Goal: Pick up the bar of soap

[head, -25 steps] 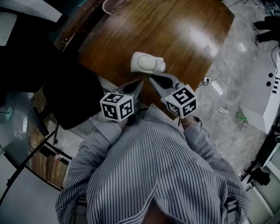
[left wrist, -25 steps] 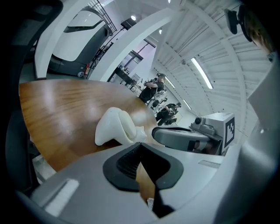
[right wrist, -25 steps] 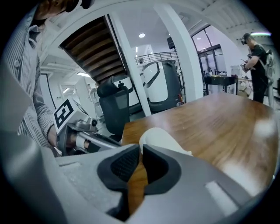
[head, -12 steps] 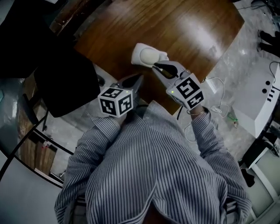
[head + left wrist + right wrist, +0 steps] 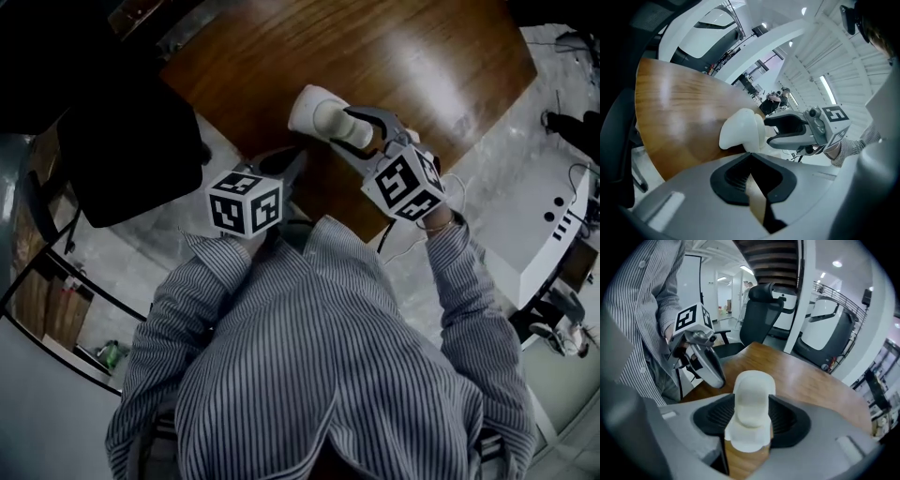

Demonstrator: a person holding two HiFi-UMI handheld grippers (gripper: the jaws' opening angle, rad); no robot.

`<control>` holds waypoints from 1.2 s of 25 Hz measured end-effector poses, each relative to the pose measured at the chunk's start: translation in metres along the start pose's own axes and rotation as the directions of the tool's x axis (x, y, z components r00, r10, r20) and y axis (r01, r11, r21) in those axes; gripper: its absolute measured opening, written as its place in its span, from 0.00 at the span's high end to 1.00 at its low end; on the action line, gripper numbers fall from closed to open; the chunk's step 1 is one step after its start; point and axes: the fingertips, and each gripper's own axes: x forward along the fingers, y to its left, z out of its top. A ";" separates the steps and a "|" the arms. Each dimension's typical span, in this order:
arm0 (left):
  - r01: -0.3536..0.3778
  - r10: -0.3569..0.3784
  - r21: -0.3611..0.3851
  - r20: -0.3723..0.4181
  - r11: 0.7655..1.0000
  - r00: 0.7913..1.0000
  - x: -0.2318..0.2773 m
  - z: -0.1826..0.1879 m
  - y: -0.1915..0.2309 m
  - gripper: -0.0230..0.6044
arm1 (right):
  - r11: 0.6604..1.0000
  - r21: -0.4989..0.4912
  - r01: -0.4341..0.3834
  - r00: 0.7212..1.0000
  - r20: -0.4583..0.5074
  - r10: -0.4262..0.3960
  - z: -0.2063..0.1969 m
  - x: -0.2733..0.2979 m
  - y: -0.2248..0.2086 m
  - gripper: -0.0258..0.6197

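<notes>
The white bar of soap (image 5: 317,112) (image 5: 739,131) (image 5: 751,399) lies on the brown wooden table (image 5: 394,47) near its front edge. My right gripper (image 5: 351,129) (image 5: 751,404) straddles the soap's near end. Its jaws are opening, with the soap between the black pads, which stand close on either side. From the left gripper view, the right gripper (image 5: 774,130) reaches the soap from the right. My left gripper (image 5: 298,156) (image 5: 750,157) hangs shut and empty just short of the table edge, to the left of the soap; its tip (image 5: 718,379) shows in the right gripper view.
A black office chair (image 5: 131,141) stands left of the table. A white cabinet (image 5: 553,234) and a cable (image 5: 409,246) on the marble floor are at the right. The person's striped shirt (image 5: 319,356) fills the lower head view.
The right gripper moved forward from beside the left one to the soap, and its jaws have spread around the soap's near end. The left gripper stayed put.
</notes>
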 end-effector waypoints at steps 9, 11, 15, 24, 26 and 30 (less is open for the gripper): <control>-0.017 0.017 -0.042 0.007 0.999 1.000 0.001 -0.002 0.017 0.96 | 0.995 -0.084 -0.062 0.995 -0.079 0.055 -0.003 0.021 -0.005 0.57; -0.019 0.019 -0.047 0.008 0.999 1.000 0.001 -0.001 0.018 0.95 | 0.993 -0.090 -0.070 0.994 -0.087 0.062 -0.003 0.023 -0.006 0.57; -0.018 0.018 -0.048 0.011 0.999 1.000 0.002 0.001 0.019 0.95 | 0.992 -0.103 -0.072 0.994 -0.090 0.062 -0.003 0.025 -0.006 0.57; -0.021 0.021 -0.025 0.008 0.999 1.000 -0.001 0.004 0.019 0.95 | 0.993 -0.104 -0.050 0.991 -0.128 0.037 -0.002 0.027 -0.006 0.57; -0.028 0.028 -0.011 0.010 1.000 1.000 -0.006 0.007 0.018 0.96 | 0.994 -0.101 -0.033 0.992 -0.127 0.020 -0.002 0.025 -0.005 0.57; -0.038 0.038 0.020 0.027 0.999 0.999 -0.020 0.016 0.015 0.95 | 0.998 -0.048 0.029 0.995 -0.090 -0.033 0.007 0.014 -0.005 0.57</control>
